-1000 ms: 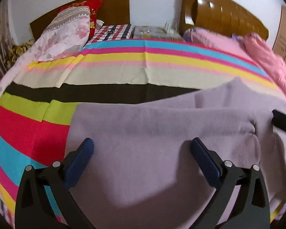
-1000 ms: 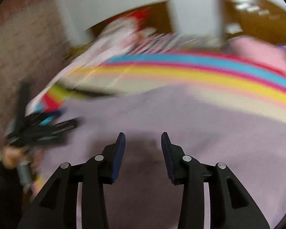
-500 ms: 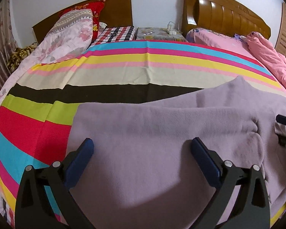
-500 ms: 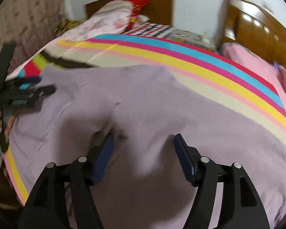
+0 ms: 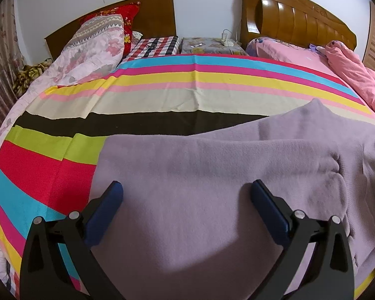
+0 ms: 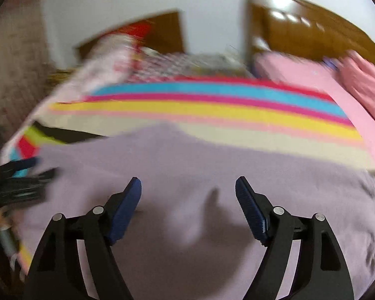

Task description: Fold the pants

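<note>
Left to right from your left claw [image 5: 186, 195]: curtain at the far left edge, then a floral quilt [image 5: 87, 50] and red pillow [image 5: 122, 17] heaped at the head of the bed, against the dark headboard. Striped sheet [image 5: 162, 95] is bare across the whole middle of the bed, so there is plenty of flat room beyond the pants.

Pants [image 5: 212, 175], lilac knit, lie flat on the near part of the bed, under both claws. Their left edge runs straight, just inside your left claw's left finger; the far edge crosses the black stripe and rises to a peak at the right. A fold ridge sits right of the left claw's right finger.

Left claw: jaws spread wide, nothing pinched, cloth only beneath.

Right claw [image 6: 188, 190]: jaws opening, pads clear of the cloth, nothing between them but pants lying below. That view is blurred. Your left claw shows at its left edge [image 6: 20, 180].

Far right: second wooden headboard [image 5: 300, 17], pink bedding [image 5: 350, 70] piled along that side, beside the pants' right end. A checked cloth and a power strip [image 5: 226, 41] sit between the two headboards, well apart from the pants.
</note>
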A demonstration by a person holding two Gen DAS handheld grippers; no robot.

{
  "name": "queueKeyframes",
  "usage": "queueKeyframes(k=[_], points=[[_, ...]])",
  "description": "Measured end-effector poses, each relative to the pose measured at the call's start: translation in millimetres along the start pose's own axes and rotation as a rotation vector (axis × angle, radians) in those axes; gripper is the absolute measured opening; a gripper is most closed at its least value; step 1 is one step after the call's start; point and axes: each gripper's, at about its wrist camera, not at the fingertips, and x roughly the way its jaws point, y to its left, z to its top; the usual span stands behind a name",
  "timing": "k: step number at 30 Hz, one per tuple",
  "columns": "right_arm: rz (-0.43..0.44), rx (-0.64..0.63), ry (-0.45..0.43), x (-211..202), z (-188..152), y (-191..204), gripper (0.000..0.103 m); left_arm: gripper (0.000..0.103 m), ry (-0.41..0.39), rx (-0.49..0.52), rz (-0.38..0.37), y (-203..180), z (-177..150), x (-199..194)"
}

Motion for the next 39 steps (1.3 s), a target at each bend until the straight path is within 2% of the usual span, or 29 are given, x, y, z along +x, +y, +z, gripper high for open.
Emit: queueKeyframes(k=[2, 4, 6, 7, 8, 9, 11, 14, 16, 19, 20, 21, 24, 25, 27, 30, 32, 33, 35, 39], points=[[0.152, -0.112, 0.017, -6, -5, 31, 0.076, 0.102, 0.000, -0.003, 0.001, 1, 0, 0], [0.250, -0.198, 0.067, -4, -18, 62, 0.076, 0.102, 0.001, -0.005, -0.002, 3, 1, 1], [0.269, -0.252, 0.145, 7, -34, 76, 0.076, 0.102, 0.002, -0.007, -0.006, 3, 1, 1], [0.239, -0.265, 0.208, 19, -45, 78, 0.076, 0.102, 0.003, -0.008, -0.008, 3, 1, 1], [0.224, -0.265, 0.221, 24, -51, 75, 0.077, 0.102, 0.004, -0.009, -0.010, 3, 1, 1], [0.229, -0.257, 0.181, 15, -56, 71, 0.078, 0.102, 0.006, -0.012, -0.013, 4, 1, 2], [0.220, -0.188, 0.202, 2, -59, 54, 0.081, 0.102, 0.006, -0.012, -0.014, 4, 2, 2], [0.150, -0.060, 0.076, -48, -68, 4, 0.081, 0.102, 0.006, -0.013, -0.014, 4, 2, 2], [0.084, 0.099, -0.022, -92, -81, -46, 0.082, 0.102, 0.002, -0.010, -0.006, 3, 2, 1], [0.010, 0.350, -0.158, -156, -113, -118, 0.083, 0.101, -0.043, -0.009, 0.084, -4, 1, -12], [-0.011, 0.397, -0.178, -169, -119, -131, 0.083, 0.101, -0.066, -0.018, 0.083, -8, 1, -21], [-0.040, 0.454, -0.188, -186, -133, -148, 0.083, 0.101, -0.119, -0.039, 0.020, -17, 0, -39], [-0.096, 0.551, -0.116, -196, -161, -184, 0.083, 0.101, -0.170, -0.032, -0.113, -46, -5, -66], [-0.115, 0.574, -0.093, -192, -166, -190, 0.082, 0.101, -0.161, 0.001, -0.146, -60, -7, -70], [-0.092, 0.624, -0.078, -184, -173, -201, 0.079, 0.101, -0.124, 0.084, -0.188, -91, -15, -70], [-0.061, 0.669, -0.043, -165, -167, -205, 0.078, 0.101, -0.063, 0.197, -0.213, -125, -32, -63], [-0.089, 0.684, -0.005, -154, -165, -206, 0.078, 0.101, -0.016, 0.243, -0.195, -138, -44, -51], [-0.100, 0.690, -0.005, -151, -162, -208, 0.077, 0.102, -0.004, 0.242, -0.189, -139, -50, -45], [-0.113, 0.696, 0.003, -146, -160, -208, 0.077, 0.101, -0.009, 0.175, -0.240, -128, -54, -40], [-0.075, 0.746, 0.046, -139, -158, -209, 0.082, 0.102, -0.011, 0.190, -0.247, -129, -54, -38]])
